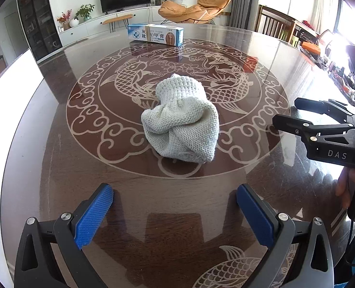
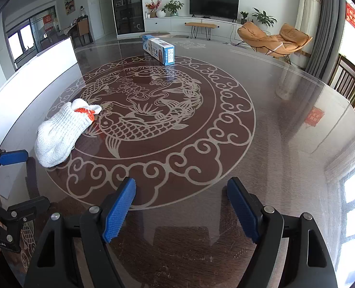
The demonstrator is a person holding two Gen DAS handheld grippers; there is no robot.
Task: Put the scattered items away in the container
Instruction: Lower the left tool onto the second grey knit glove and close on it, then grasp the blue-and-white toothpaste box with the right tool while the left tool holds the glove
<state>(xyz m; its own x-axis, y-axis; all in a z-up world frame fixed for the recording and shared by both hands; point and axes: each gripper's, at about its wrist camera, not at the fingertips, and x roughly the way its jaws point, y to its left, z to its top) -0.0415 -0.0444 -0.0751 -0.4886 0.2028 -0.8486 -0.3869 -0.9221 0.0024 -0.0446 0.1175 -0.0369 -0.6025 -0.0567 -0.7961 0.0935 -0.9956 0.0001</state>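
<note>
Left wrist view shows me my left claw point(image 1: 175, 206) spread wide and holding nothing, low over the glossy counter point(image 1: 57, 158), with the crumpled knit glove point(image 1: 183, 120) lying ahead of it on the fish medallion. My right claw point(image 2: 181, 206) is spread too, empty, well apart from the glove point(image 2: 62, 134), whose red-trimmed cuff faces the centre. A blue-and-white box point(image 2: 159, 49) lies farther back; the white panel point(image 2: 33, 79) at the left may be the container, I can't tell.

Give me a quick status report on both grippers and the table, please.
Left gripper open, empty, facing the knit glove. Right gripper open, empty, over bare table. Ointment box far side. Nothing in the way.
</note>
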